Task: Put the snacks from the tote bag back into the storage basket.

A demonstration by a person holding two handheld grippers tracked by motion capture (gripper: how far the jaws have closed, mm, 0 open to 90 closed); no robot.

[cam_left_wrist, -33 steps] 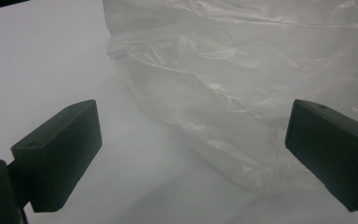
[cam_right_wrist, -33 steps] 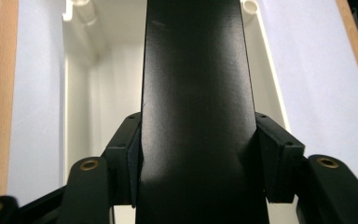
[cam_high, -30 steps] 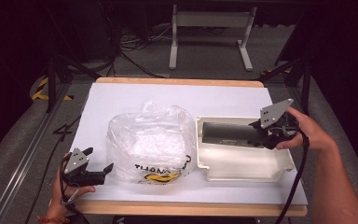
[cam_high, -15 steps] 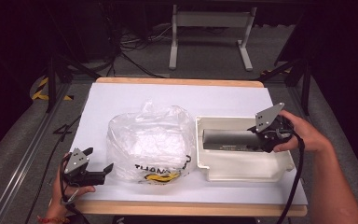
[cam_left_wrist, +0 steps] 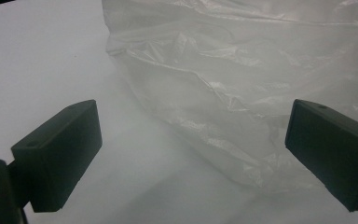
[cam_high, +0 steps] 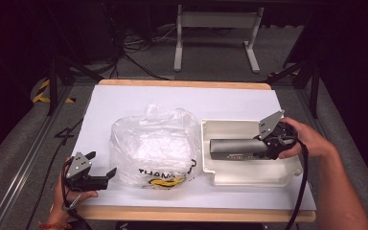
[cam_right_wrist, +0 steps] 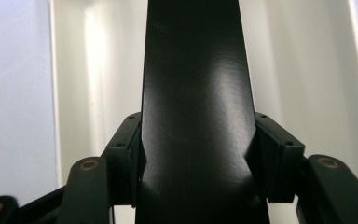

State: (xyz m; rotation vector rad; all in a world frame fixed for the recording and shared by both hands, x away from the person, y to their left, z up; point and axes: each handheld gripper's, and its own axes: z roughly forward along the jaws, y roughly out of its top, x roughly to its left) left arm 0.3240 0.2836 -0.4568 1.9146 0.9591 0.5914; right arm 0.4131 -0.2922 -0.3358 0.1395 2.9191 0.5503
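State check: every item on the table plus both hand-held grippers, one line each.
Dark rectangular bar: gripped at one end, lying level within the tray.
White tray: upright on the table.
Clear plastic bag: crumpled, sitting left of the tray, not gripped.
Right hand-held gripper: shut on the bar.
Left hand-held gripper: open, beside the bag.

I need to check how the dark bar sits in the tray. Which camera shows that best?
The high view: the dark bar lies lengthwise over the white tray, end clamped by the right gripper. The right gripper view shows just its glossy face between the jaws, tray behind.
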